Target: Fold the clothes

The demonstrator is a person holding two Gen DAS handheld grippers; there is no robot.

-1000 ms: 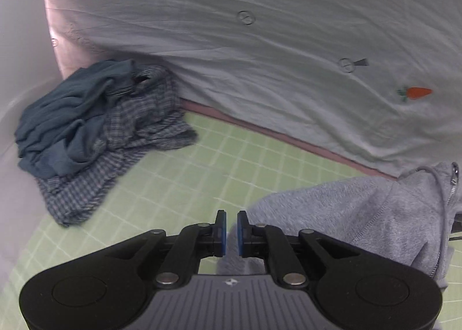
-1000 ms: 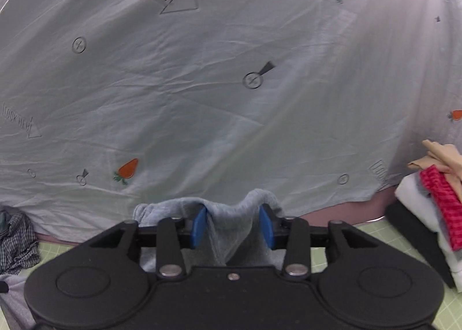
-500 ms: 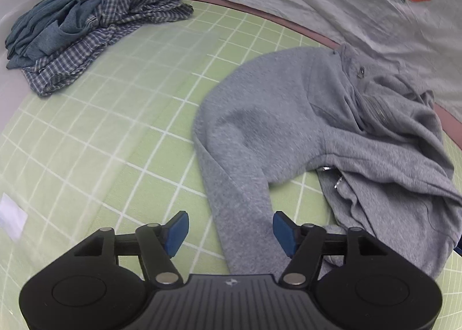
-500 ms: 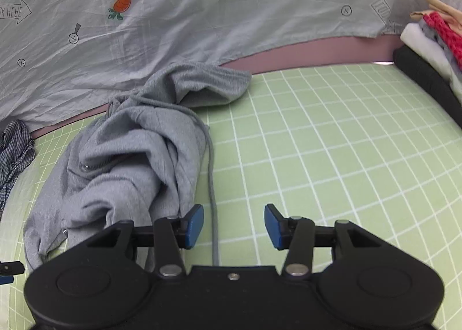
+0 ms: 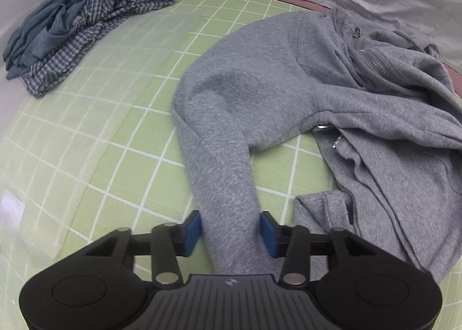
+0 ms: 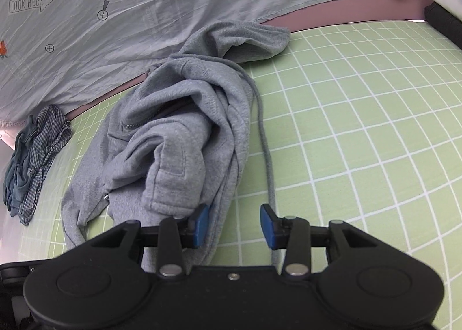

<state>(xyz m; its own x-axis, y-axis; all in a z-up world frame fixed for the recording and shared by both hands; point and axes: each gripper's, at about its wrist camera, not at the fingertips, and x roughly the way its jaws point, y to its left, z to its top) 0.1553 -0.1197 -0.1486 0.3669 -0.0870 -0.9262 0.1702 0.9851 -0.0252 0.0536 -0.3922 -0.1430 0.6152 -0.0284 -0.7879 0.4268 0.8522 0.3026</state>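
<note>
Two grippers are hovering low over the green gridded cutting mat [image 6: 361, 104], and both are closing. The left gripper [image 5: 230, 233] is narrowing its blue pads around a sleeve of the crumpled grey zip-up fleece hoodie [image 5: 303, 93]; the sleeve is filling the gap and touching both pads, running straight out ahead of the jaws to the hoodie's body, which is bunching ahead and to the right. The right gripper [image 6: 233, 226] is standing moderately open and easing in; a fold of the hoodie's edge is lying against its left pad, the grey drawcord [image 6: 267, 151] is trailing by its right pad. Far ahead-left of the left jaws, a heap of blue checked and teal clothes [image 5: 75, 26] is resting at the mat's edge.
</note>
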